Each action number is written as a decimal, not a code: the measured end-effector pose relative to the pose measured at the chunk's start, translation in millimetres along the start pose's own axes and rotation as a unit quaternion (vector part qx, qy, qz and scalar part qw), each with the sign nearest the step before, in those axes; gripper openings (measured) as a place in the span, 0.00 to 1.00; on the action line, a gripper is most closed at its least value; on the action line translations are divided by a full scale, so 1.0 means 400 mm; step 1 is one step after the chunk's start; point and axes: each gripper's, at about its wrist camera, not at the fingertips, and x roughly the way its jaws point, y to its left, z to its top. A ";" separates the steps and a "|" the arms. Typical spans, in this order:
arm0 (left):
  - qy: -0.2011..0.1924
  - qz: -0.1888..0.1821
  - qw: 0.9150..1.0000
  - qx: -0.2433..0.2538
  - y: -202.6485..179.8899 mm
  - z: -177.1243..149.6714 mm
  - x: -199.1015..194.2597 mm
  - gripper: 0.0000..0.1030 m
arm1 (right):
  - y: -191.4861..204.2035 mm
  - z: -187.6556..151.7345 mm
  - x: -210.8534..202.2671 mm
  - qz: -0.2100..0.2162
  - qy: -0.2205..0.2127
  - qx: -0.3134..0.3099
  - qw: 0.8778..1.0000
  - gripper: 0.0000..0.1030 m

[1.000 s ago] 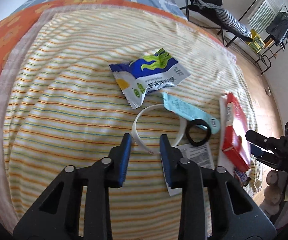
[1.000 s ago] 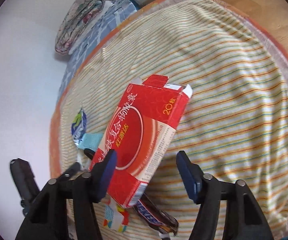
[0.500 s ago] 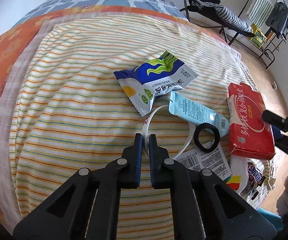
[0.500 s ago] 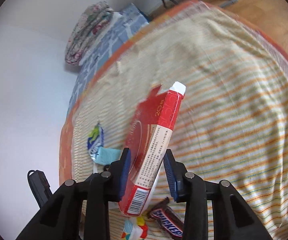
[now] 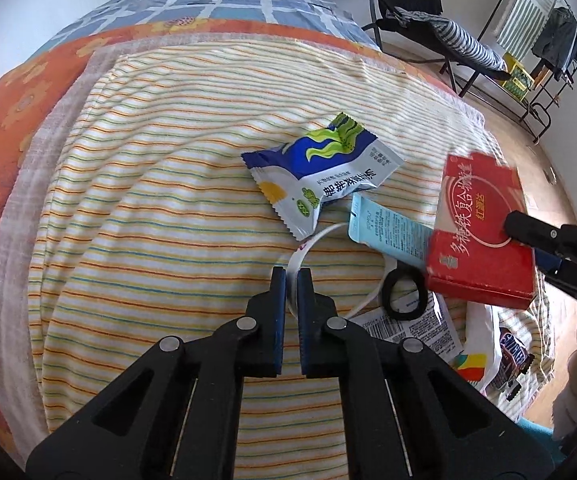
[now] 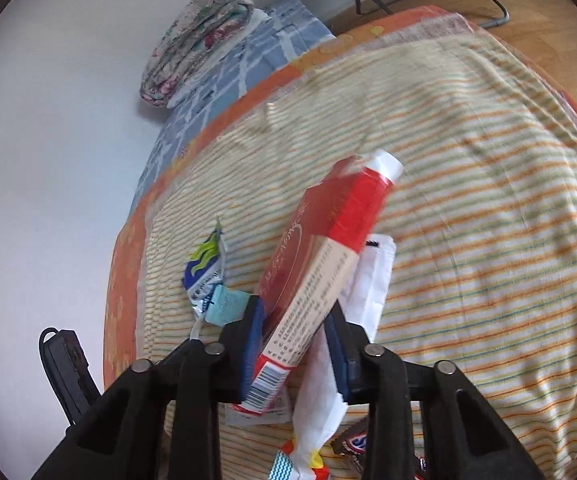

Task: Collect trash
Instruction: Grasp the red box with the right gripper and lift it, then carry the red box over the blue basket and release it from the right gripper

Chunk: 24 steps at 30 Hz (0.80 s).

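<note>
The left gripper (image 5: 292, 276) pinches the white plastic strip (image 5: 303, 251) just below the snack packet (image 5: 320, 178), while the right gripper (image 6: 294, 330) clamps the red box (image 6: 320, 264) beside it. Both should lift straight, gently, so the thin strip doesn't slip free.

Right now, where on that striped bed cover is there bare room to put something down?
Bare: the striped cover left of the blue snack packet, up to the orange border. Crowded: the red box, teal sachet and black ring on the right.
</note>
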 end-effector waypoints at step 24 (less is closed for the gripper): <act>-0.066 0.004 0.998 0.019 0.059 -0.051 -0.221 0.02 | 0.185 -0.117 -0.156 -0.015 -0.047 -0.163 0.985 0.16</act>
